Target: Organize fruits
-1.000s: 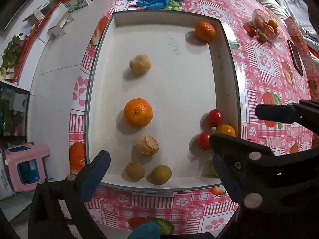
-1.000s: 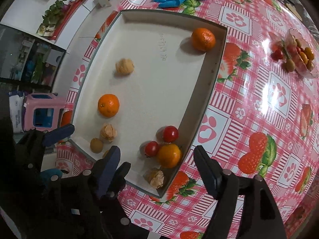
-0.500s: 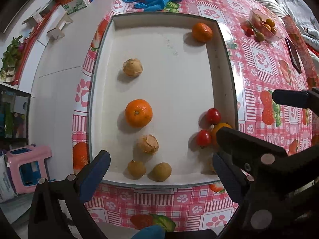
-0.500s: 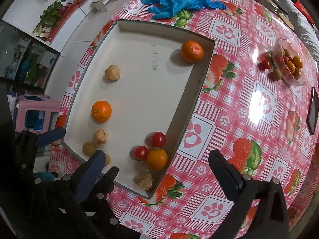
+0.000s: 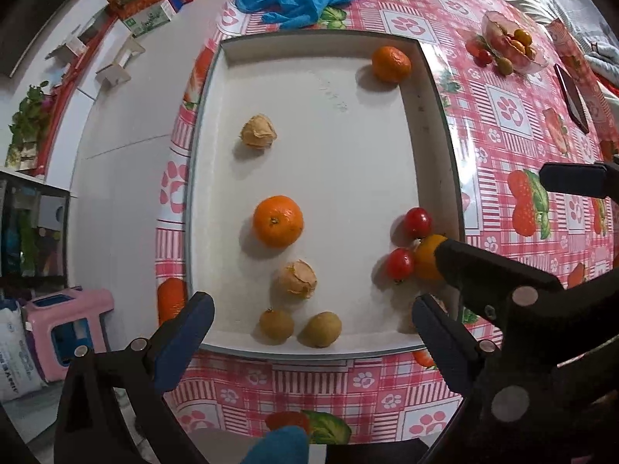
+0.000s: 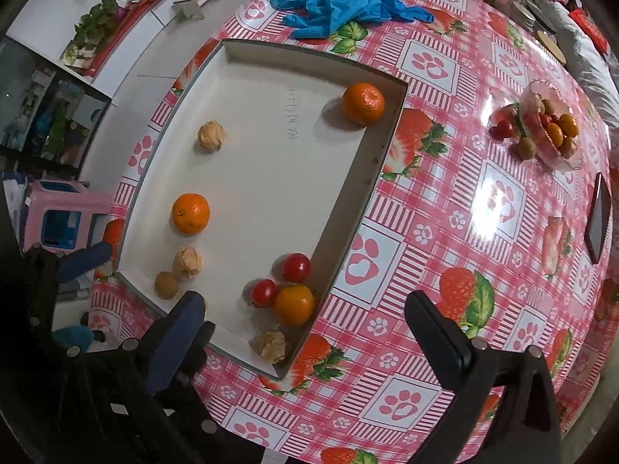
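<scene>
The fruits lie scattered in a shallow white tray (image 5: 433, 123) on the counter (image 6: 445, 201). By the tray's right wall two cherry tomatoes (image 6: 297, 267) touch a small orange fruit (image 6: 294, 304), with a husked berry (image 6: 272, 346) in the near corner just beside them. A mandarin (image 5: 277, 221) sits mid-tray, a second mandarin (image 5: 390, 64) in the far right corner. Two more husked berries (image 5: 297, 279) lie in the tray's left half, one far and one near, and two brownish fruits (image 5: 320, 329) rest against the near wall. The right gripper (image 6: 305, 332) hangs over the near right corner; its jaws have just been opening and stand wide, nothing between them. The left gripper (image 5: 313, 328) hovers over the near wall, jaws wide and empty. Farther right, a glass bowl (image 6: 568, 162) holds more fruit. Blue gloves (image 6: 340, 4) lie beyond the tray.
</scene>
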`<control>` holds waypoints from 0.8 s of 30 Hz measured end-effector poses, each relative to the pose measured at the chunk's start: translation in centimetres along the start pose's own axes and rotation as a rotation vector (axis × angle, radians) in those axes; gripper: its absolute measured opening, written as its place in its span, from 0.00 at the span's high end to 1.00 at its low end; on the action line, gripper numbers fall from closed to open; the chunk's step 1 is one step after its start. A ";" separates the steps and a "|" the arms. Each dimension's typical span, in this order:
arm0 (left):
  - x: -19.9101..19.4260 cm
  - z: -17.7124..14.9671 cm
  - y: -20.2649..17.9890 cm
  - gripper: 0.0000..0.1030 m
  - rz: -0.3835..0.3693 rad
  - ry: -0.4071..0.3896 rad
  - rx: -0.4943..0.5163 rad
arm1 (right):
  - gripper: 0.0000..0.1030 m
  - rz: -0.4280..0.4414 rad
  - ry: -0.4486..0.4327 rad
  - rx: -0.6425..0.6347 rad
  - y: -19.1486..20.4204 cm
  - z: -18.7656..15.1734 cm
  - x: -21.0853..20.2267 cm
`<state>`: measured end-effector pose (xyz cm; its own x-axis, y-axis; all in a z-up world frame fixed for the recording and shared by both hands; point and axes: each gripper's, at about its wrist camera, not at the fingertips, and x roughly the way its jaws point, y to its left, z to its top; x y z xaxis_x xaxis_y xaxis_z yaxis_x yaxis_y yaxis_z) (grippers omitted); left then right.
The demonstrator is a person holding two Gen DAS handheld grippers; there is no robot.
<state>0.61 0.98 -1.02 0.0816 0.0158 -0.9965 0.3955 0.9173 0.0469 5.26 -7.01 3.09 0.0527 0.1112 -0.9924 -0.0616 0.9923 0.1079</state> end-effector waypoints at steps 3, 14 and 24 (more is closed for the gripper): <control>0.0 -0.1 0.2 0.00 -0.001 0.011 0.011 | 0.00 -0.018 0.004 -0.004 0.0 -0.3 -0.2; -0.3 -1.2 -0.8 0.00 -0.001 0.028 0.075 | 0.00 -0.057 0.006 -0.043 0.4 -1.1 -0.8; -0.7 -1.2 -1.3 0.00 -0.008 0.025 0.089 | 0.00 -0.071 0.004 -0.040 0.4 -0.9 -1.1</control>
<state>-1.06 0.20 -0.47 0.0554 0.0192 -0.9983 0.4759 0.8785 0.0433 4.29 -6.79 4.21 0.0547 0.0407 -0.9977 -0.0978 0.9946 0.0352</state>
